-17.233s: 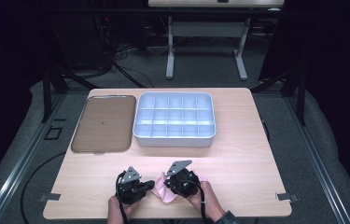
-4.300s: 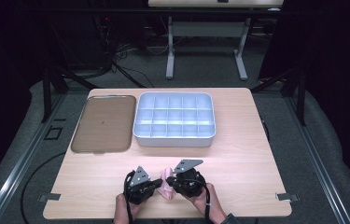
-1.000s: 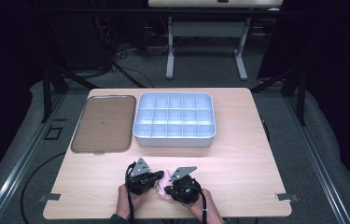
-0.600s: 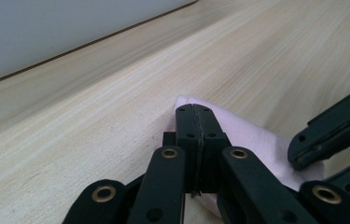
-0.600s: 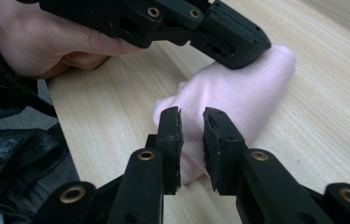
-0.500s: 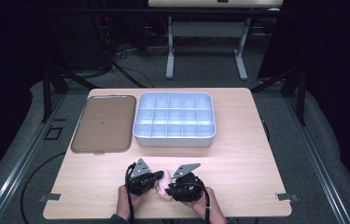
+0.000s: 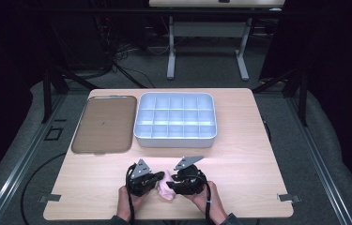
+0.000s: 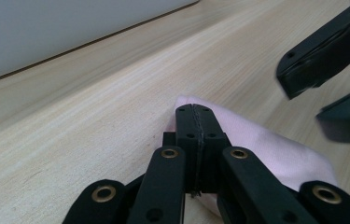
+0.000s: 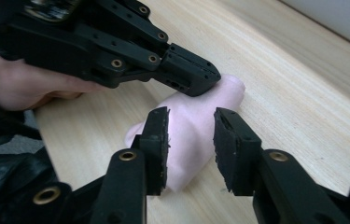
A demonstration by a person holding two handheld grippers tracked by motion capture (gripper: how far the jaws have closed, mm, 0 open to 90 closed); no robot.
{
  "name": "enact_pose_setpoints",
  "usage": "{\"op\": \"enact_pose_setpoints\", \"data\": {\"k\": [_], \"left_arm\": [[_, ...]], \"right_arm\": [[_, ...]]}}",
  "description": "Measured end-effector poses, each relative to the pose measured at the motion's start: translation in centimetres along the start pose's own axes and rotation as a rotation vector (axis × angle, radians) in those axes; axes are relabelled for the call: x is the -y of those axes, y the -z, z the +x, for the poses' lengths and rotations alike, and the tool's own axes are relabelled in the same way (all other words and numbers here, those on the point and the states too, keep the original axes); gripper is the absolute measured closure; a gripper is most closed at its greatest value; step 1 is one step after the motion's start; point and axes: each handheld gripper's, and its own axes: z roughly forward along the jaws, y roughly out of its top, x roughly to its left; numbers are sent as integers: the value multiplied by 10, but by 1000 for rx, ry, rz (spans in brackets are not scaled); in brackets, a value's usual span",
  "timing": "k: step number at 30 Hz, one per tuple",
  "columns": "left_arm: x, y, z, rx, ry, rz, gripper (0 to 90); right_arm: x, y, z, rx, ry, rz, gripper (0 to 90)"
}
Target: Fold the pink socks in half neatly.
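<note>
One pink cloth (image 7: 166, 187), one tray (image 7: 104, 124), one compartment box (image 7: 176, 119)

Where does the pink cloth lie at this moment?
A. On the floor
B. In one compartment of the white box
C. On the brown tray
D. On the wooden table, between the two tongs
D: the pink cloth lies on the wooden table, between the left tongs and the right tongs.

A pale pink cloth (image 9: 189, 135) lies on light wood-grain table (image 7: 258, 159), near a light grey-blue tray (image 7: 176, 118) and brown lid (image 7: 104, 123).
</note>
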Motion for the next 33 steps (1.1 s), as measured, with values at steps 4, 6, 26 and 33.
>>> {"op": "enact_pose_setpoints", "data": {"k": [4,6,26,33], "left_arm": [[0,0,0,1,3,2,897],[0,0,1,4,4,3,897],[1,1,2,15,19,4,897],[0,0,2,17,27,3,897]], "right_arm": [[-4,-17,-1,16,-26,58,595],[-4,-27,-3,17,-44,85,567],[-12,-41,-17,12,-80,205,334],[-15,-42,-17,-49,-85,214,482]]}}
